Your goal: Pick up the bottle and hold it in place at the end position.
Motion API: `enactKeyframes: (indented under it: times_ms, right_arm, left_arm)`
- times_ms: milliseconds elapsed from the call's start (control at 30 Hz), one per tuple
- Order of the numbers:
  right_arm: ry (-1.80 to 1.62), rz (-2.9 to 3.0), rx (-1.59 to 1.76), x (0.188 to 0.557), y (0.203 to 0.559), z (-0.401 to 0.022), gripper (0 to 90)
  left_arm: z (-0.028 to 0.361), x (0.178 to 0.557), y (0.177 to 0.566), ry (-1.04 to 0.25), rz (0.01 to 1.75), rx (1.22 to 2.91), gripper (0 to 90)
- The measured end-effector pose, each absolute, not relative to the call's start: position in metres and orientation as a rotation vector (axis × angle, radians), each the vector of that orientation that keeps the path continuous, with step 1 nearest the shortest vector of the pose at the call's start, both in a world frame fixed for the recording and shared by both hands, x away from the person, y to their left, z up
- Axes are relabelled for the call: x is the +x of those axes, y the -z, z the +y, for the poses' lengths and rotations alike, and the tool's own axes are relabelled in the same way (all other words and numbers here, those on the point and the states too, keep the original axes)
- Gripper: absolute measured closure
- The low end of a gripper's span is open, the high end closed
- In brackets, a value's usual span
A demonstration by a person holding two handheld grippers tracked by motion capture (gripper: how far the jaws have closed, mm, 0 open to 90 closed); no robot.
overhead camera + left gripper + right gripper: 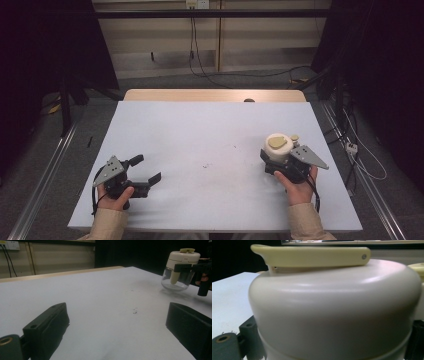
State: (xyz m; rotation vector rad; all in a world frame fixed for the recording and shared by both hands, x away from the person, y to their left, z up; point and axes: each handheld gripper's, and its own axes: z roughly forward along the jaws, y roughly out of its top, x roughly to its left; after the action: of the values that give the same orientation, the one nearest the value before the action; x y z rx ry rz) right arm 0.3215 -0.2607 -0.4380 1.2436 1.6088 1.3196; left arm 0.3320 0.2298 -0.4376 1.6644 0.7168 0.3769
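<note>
right gripper (pixel 276 159): clamped on jar (pixel 278 147) just under its cream lid (pixel 332 310), yellow handle (pixel 312 256) on top | jar: upright on counter (pixel 210 145), right side, clear base touching surface | left gripper (pixel 148 169): jaws spread wide, holding nothing, near left front edge, well apart from jar

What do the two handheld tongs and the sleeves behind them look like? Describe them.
The left tongs and the right tongs are black, each topped by a grey three-cornered plate with small dark holes. Blocky black jaws carry round screw holes. A black cable trails from each. Both forearms wear beige sleeves.
</note>
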Motion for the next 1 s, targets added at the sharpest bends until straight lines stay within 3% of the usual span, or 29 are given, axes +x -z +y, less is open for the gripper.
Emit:
enactKeyframes:
  times_ms: [1000]
  right_arm:
    - [-1.353, 1.645, 1.208, 0.332, 0.434, -0.243, 7.2]
  left_arm:
    - [0.232, 0.330, 0.437, -0.380, 0.711, 1.656, 4.2]
